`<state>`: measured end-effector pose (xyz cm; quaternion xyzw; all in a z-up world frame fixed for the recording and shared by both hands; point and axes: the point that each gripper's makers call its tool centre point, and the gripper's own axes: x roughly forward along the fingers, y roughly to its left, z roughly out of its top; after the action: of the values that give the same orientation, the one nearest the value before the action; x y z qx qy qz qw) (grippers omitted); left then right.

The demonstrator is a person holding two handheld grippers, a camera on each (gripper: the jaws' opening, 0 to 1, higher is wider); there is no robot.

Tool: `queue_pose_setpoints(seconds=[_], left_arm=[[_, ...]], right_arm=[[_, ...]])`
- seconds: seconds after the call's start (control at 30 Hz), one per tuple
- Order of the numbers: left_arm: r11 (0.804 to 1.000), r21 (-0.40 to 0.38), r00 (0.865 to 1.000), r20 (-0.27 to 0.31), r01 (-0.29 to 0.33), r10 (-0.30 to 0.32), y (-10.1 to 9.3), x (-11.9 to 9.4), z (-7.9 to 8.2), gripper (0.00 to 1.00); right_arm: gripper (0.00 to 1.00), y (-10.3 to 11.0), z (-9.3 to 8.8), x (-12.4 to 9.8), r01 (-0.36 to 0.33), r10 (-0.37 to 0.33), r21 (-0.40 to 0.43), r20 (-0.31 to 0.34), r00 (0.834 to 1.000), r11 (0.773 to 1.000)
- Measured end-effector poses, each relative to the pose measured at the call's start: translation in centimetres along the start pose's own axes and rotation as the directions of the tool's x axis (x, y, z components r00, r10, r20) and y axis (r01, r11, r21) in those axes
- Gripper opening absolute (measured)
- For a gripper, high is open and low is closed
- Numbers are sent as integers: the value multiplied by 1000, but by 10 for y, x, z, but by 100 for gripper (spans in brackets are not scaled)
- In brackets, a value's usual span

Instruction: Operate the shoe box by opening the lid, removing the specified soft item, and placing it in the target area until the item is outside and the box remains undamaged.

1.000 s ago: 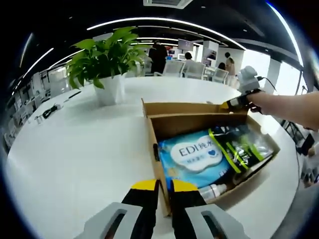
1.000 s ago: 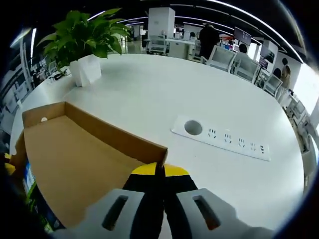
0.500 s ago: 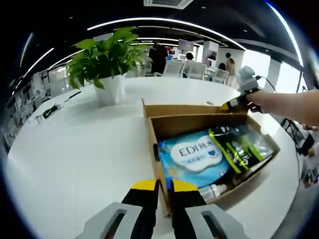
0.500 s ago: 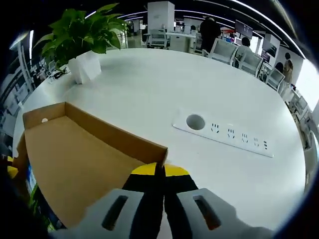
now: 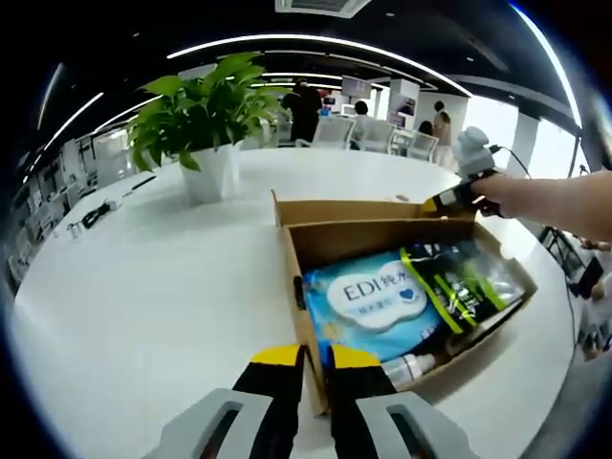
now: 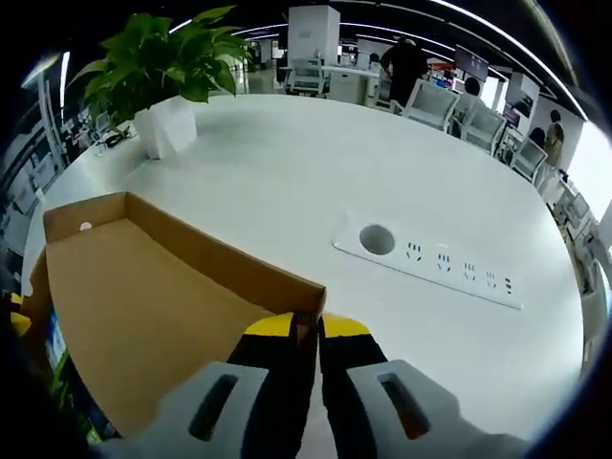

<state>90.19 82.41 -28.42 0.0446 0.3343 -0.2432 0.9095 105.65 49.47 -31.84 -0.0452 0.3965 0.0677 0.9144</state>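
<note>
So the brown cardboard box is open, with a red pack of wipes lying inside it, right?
Not quite: the pack of wipes is blue and white, not red, as the left gripper view shows. The brown cardboard box is indeed open, with the pack lying inside.

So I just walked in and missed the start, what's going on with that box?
A person is working a brown cardboard shoe box on the white round table with two handheld grippers. The right gripper is pinching the edge of the opened cardboard lid, holding it up. The left gripper grips the box's near wall. Inside lie a blue soft wipes pack, a dark green-striped pouch and a small clear bottle. Nothing has been taken out yet.
</note>
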Motion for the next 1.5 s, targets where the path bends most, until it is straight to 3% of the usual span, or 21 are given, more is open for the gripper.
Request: queue_pose_setpoints(seconds=[0.3, 0.63, 1.03, 1.5], left_arm=[[1000, 6, 1000, -3, 3, -3, 0, 0, 0, 10], [1000, 22, 1000, -7, 5, -5, 0, 0, 0, 10], [999, 34, 1000, -12, 14, -14, 0, 1, 1, 10], [995, 97, 1000, 8, 29, -29, 3, -6, 11, 19]], right_arm=[[17, -6, 6, 1, 18, -18, -12, 13, 1000, 1000], [23, -10, 17, -17, 20, -19, -5, 42, 999, 1000], [42, 5, 30, -57, -27, 28, -15, 55, 998, 1000], [50, 45, 8, -118, -119, 122, -53, 53, 991, 992]])
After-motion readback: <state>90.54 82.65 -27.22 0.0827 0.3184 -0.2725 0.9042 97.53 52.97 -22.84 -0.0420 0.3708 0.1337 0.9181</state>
